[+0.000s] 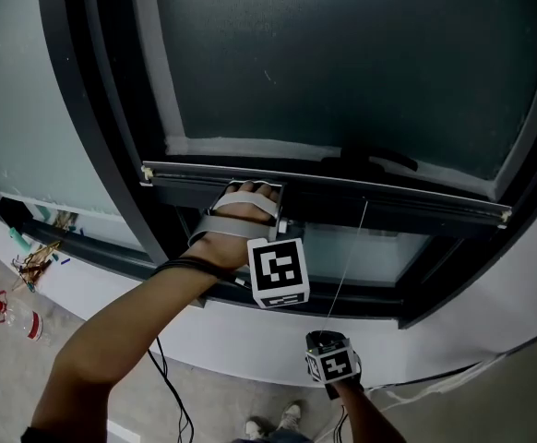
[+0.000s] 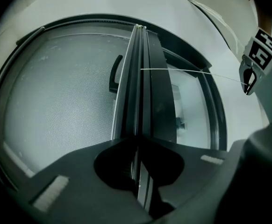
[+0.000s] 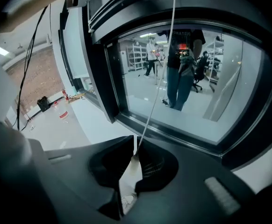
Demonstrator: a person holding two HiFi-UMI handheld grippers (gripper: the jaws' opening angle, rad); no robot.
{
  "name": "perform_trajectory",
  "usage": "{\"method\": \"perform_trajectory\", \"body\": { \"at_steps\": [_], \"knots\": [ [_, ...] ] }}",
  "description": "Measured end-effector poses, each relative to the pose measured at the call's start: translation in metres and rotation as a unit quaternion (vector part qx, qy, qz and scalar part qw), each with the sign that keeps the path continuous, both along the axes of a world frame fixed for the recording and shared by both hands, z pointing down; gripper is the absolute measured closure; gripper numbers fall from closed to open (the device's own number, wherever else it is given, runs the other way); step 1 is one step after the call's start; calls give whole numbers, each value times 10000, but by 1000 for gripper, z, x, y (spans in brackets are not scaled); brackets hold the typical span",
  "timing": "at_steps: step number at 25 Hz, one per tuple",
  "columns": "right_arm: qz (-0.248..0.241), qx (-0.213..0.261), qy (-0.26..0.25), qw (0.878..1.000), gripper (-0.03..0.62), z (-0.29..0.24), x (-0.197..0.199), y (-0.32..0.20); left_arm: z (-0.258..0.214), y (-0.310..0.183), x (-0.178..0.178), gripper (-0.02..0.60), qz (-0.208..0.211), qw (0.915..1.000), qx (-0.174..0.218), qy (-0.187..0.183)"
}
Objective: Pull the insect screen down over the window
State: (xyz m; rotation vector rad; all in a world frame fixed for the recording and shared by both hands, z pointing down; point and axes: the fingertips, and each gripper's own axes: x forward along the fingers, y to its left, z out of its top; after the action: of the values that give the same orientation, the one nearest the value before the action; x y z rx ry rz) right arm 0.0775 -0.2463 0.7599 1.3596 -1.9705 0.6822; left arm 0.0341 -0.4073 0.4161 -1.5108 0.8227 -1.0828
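1. Two claws were engaged: the left claw [image 2: 138,141] was clamped on the insect screen's bottom bar [image 1: 416,201], mid-frame.
2. Lower down, the right claw [image 3: 135,143] pinched the pull cord [image 1: 353,247].
3. Mesh [image 1: 342,63] covered most of the window; a glass strip [image 1: 388,252] below stayed bare.

Under you, the grey floor [image 1: 112,377] carries your shoes [image 1: 270,425]. To your left a red-banded bottle [image 1: 30,324] lies on it, and small colourful clutter [image 1: 34,264] sits by the window frame [image 1: 112,169].
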Motion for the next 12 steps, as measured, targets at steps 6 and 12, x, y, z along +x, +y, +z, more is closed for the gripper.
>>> {"method": "perform_trajectory", "body": {
  "at_steps": [6, 12],
  "knots": [
    [-28, -85, 296, 9995, 560, -1, 14, -12, -1, -2, -1, 545, 23, 9999, 72, 83],
    [-229, 623, 852, 9941, 449, -47, 51, 5, 1, 0, 2, 543, 57, 9999, 75, 128]
  ]
}}
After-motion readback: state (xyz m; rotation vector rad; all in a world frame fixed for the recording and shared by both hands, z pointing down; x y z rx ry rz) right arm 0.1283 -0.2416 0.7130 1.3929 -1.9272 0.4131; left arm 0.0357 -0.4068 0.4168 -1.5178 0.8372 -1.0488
